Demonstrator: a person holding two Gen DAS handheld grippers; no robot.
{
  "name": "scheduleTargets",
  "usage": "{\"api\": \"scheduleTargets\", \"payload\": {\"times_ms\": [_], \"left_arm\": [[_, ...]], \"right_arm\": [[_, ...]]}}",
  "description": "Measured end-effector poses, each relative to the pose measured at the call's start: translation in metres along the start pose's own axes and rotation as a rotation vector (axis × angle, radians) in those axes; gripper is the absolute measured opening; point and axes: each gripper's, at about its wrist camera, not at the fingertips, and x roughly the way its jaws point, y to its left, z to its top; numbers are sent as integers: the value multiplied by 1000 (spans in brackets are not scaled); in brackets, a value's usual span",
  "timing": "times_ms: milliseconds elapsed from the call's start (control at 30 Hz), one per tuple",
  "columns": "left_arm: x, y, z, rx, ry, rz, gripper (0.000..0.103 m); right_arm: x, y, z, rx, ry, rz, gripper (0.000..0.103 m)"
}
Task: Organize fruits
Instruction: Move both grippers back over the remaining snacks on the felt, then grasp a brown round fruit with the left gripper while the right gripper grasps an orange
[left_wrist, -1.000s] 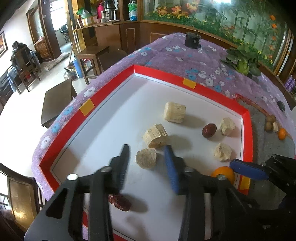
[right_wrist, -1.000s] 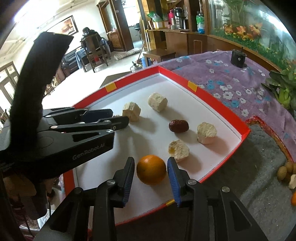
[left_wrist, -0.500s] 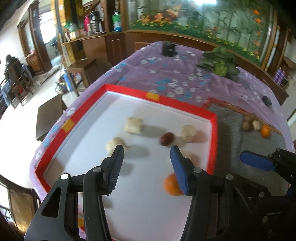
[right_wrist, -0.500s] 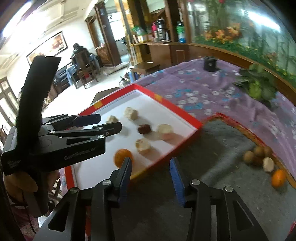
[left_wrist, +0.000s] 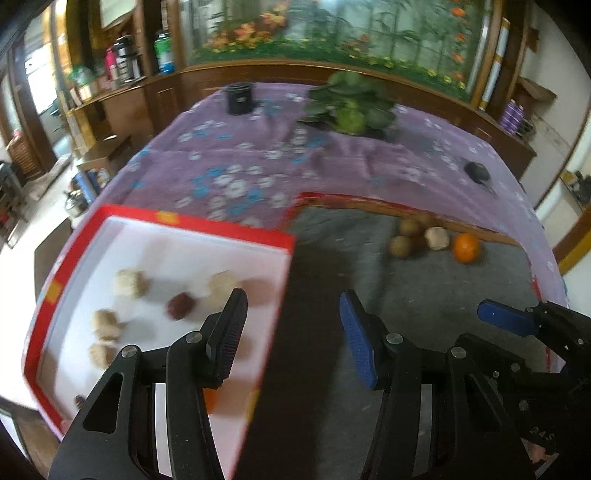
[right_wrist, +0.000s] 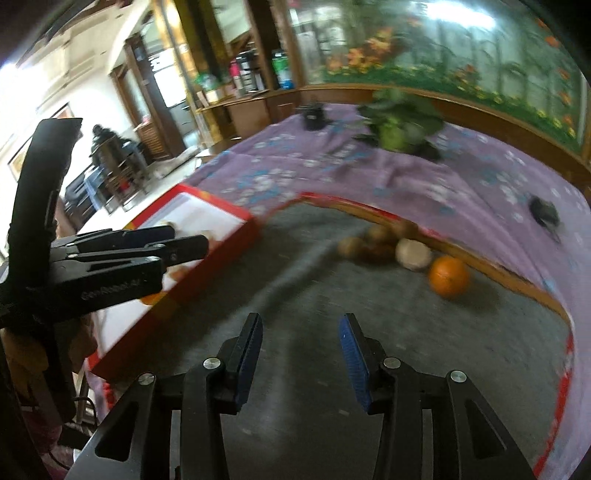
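Observation:
My left gripper (left_wrist: 291, 306) is open and empty, over the right edge of the red-rimmed white tray (left_wrist: 192, 221). The tray holds several pale chunks, a dark red date (left_wrist: 180, 305) and an orange (left_wrist: 212, 400) half hidden behind my left finger. My right gripper (right_wrist: 301, 325) is also open and empty, above the grey mat (right_wrist: 295, 288). Ahead of it on the mat lie an orange (right_wrist: 448, 276), a pale chunk (right_wrist: 413, 254) and a few brown round fruits (right_wrist: 351, 246). The same pile shows in the left wrist view, with its orange (left_wrist: 466, 248) rightmost.
A purple floral cloth (left_wrist: 236, 173) covers the table. A leafy plant (left_wrist: 351, 107), a black cup (left_wrist: 239, 98) and a small dark object (left_wrist: 477, 171) stand at the far side. The table drops off left of the tray.
Both grippers have swung right, from over the tray to over the grey mat. The orange that lay between my right fingers stays behind in the tray, and those fingers stand wider.

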Motion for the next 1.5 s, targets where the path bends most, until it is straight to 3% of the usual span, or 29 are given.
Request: {"api": "scheduleTargets", "payload": {"times_ms": [367,767,800,967,1367,1400,1500], "left_arm": [[50,-72,22,181,57,-82,52],[90,-93,34,303,82,-77,49],[93,-94,34,306,88,-83,38],[94,-90,37,304,88,-84,24],[66,-81,33,242,60,-124,23],[63,-80,32,235,59,-124,23],[50,-72,29,209,50,-130,23]], "right_arm": [[-16,-53,-16,86,-16,-17,43],[-5,-85,-10,108,-1,-26,43],[-4,-86,-9,105,2,-30,43],[4,-93,1,98,6,-42,43],[44,-95,29,31,22,-109,43],[48,-97,28,39,33,-109,34],[46,-96,24,43,29,-96,33]]}}
